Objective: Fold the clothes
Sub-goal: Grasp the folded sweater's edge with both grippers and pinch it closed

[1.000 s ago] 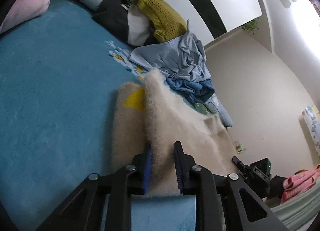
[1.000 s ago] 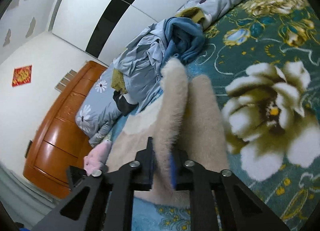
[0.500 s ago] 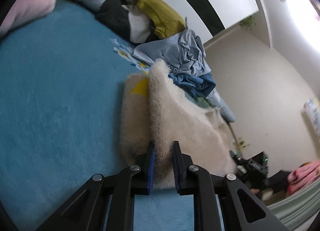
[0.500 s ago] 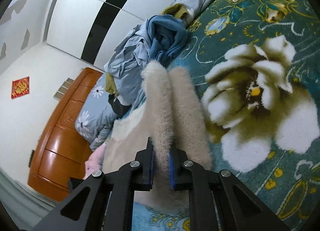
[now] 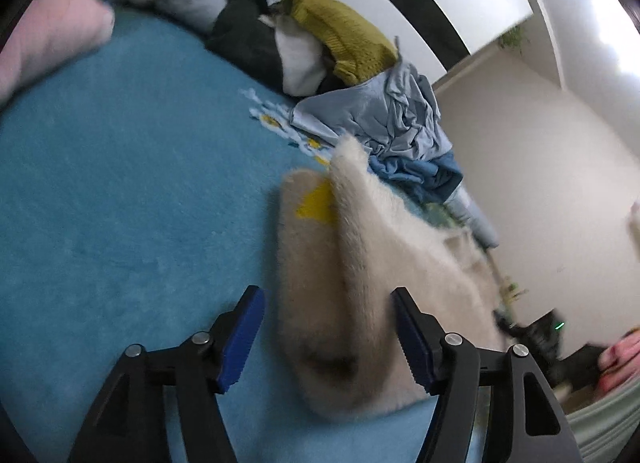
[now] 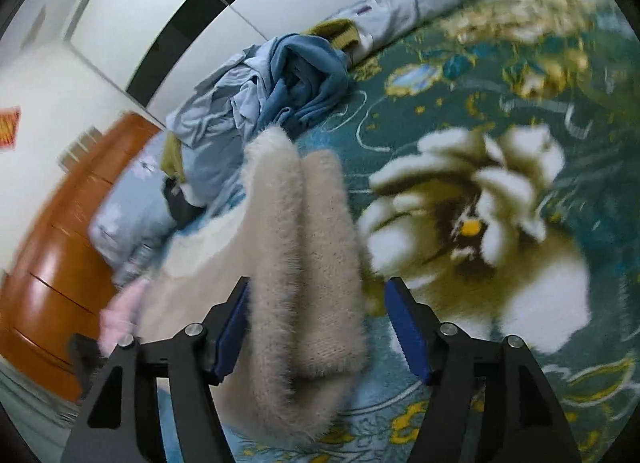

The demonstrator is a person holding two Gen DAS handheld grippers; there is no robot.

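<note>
Both sets of jaws stand wide apart, nothing clamped. No readable writing anywhere; a red wall hanging at the frame edge is too blurred to read. Left gripper (image 5: 326, 337) has its blue pads either side of the fuzzy cream sweater (image 5: 360, 275), not pressing it. That sweater lies folded over on the teal blanket (image 5: 120, 191), a yellow patch (image 5: 316, 205) showing on its lower layer, pile soft and hairy. Right gripper (image 6: 316, 327) straddles the same sweater's (image 6: 304, 239) doubled edge; whether its left pad brushes the fur, hard to tell. Beside it, a big white flower (image 6: 480, 223) in the blanket print. Beyond, a heap of blue clothes (image 6: 260, 95), with a mustard knit (image 5: 344, 39) behind.
</note>
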